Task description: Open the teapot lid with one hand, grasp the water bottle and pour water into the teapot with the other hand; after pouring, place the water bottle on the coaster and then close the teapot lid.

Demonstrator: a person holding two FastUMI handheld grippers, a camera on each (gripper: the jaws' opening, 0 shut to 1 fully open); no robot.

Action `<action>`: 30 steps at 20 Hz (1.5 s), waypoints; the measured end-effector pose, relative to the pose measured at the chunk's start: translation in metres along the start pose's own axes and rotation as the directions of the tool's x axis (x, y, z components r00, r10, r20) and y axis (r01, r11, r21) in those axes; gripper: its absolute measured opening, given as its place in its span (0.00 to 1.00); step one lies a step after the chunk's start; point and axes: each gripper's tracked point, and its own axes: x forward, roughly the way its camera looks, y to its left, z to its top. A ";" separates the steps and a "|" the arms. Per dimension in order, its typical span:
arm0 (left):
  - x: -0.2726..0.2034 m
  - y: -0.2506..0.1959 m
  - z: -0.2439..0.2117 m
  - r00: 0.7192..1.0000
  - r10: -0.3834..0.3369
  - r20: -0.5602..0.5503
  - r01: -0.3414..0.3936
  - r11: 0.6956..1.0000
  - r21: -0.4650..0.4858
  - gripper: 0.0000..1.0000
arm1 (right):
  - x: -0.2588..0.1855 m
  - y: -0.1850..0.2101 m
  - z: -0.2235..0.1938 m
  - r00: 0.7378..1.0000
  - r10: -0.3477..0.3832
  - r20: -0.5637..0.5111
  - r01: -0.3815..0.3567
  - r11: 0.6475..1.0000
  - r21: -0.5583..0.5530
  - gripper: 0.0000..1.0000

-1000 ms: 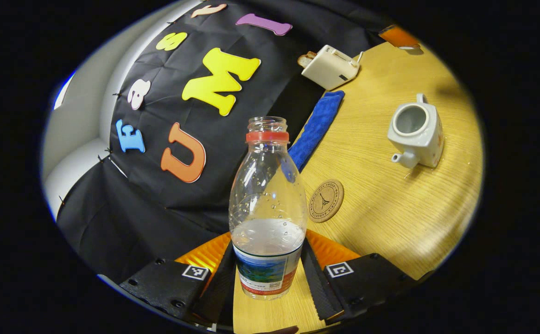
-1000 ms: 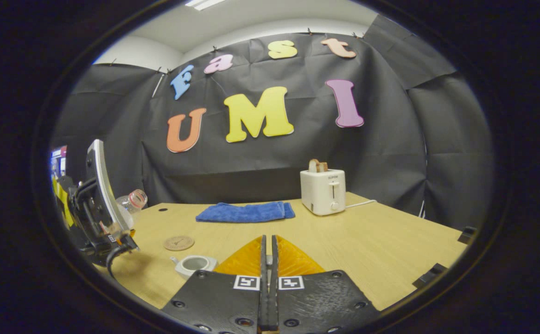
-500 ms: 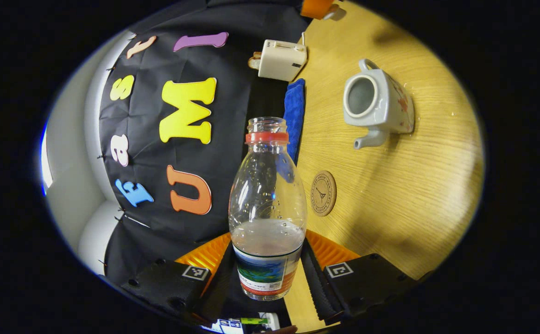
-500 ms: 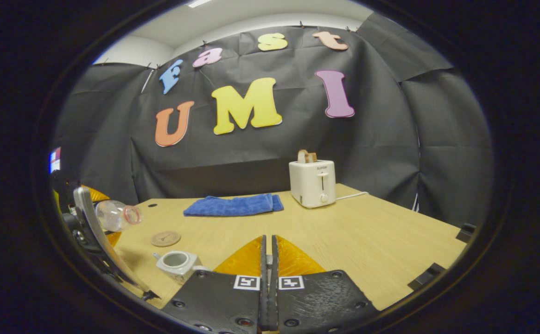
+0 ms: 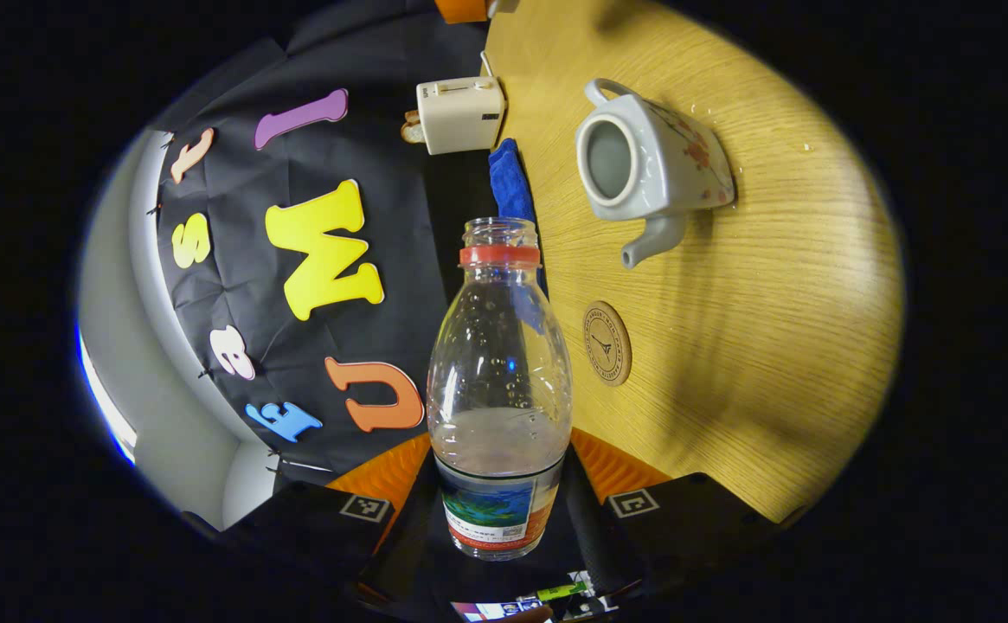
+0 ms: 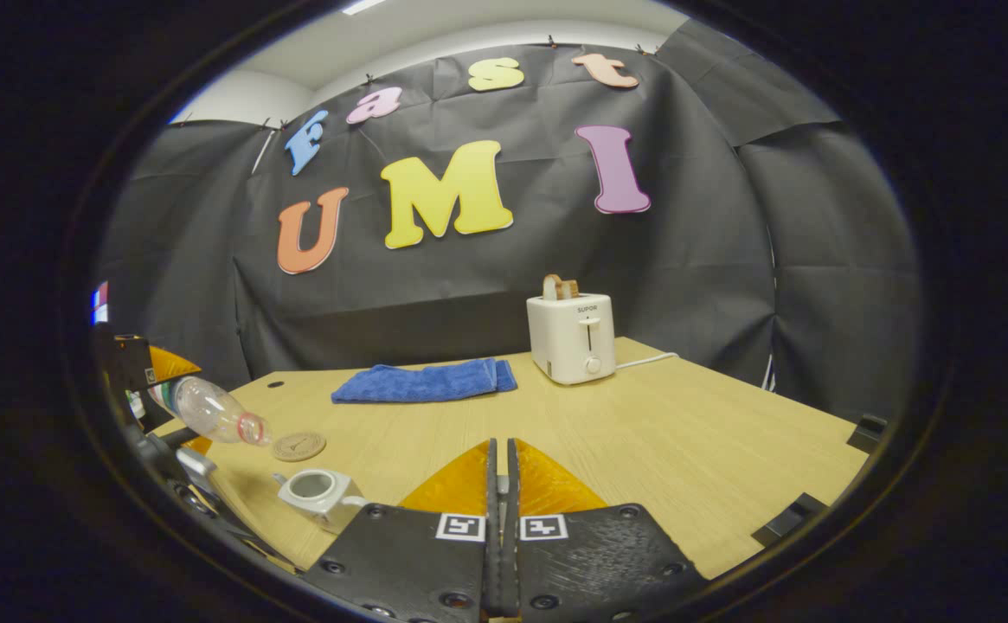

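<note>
Left gripper view: the left gripper (image 5: pixel 500 502) is clamped on the water bottle (image 5: pixel 498 389), both fingers pressing its labelled base. Ahead and right of its uncapped mouth stands the lidless teapot (image 5: pixel 647 164); the coaster (image 5: pixel 607 343) lies nearer. Right gripper view: the right gripper (image 6: pixel 501 484) fingers are together; the teapot sits left of them.

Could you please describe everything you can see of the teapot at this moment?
The teapot is white glazed ceramic, boxy, with small reddish flower prints on its side, a short spout and a loop handle opposite. Its lid is off, leaving the round mouth open. It stands upright on the wooden table, near the coaster, touching nothing else.
</note>
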 end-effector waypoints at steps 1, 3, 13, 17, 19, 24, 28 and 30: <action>0.000 0.000 0.003 1.000 0.003 0.001 -0.003 1.000 0.022 0.76 | 0.000 -0.001 0.001 1.000 -0.003 0.000 0.003 1.000 0.001 0.02; -0.001 0.000 0.008 1.000 0.005 0.001 -0.005 0.999 0.053 0.76 | 0.002 -0.003 0.001 1.000 -0.007 -0.001 0.007 1.000 0.004 0.00; -0.003 0.011 0.014 1.000 0.031 0.001 -0.030 0.987 0.160 0.76 | 0.003 -0.005 0.001 1.000 -0.004 -0.005 0.005 1.000 0.013 0.00; -0.007 0.013 0.019 0.999 0.036 0.003 -0.035 0.977 0.210 0.76 | 0.003 -0.006 0.002 1.000 -0.005 -0.003 0.005 1.000 0.015 0.00; -0.005 0.015 0.018 1.000 0.028 -0.007 -0.026 0.973 0.228 0.76 | 0.002 -0.008 0.002 1.000 -0.006 -0.004 0.006 1.000 0.019 0.00; -0.005 0.016 0.016 1.000 0.019 -0.018 -0.013 0.952 0.306 0.76 | 0.002 -0.009 0.003 1.000 -0.004 -0.006 0.004 1.000 0.023 0.00; -0.007 0.027 0.021 0.999 0.039 -0.008 -0.033 0.931 0.365 0.76 | 0.002 -0.009 0.004 1.000 -0.002 -0.004 0.002 1.000 0.026 0.00; -0.009 0.030 0.022 0.999 0.043 -0.012 -0.035 0.924 0.382 0.76 | 0.002 -0.010 0.004 1.000 -0.001 -0.007 0.001 0.999 0.032 0.00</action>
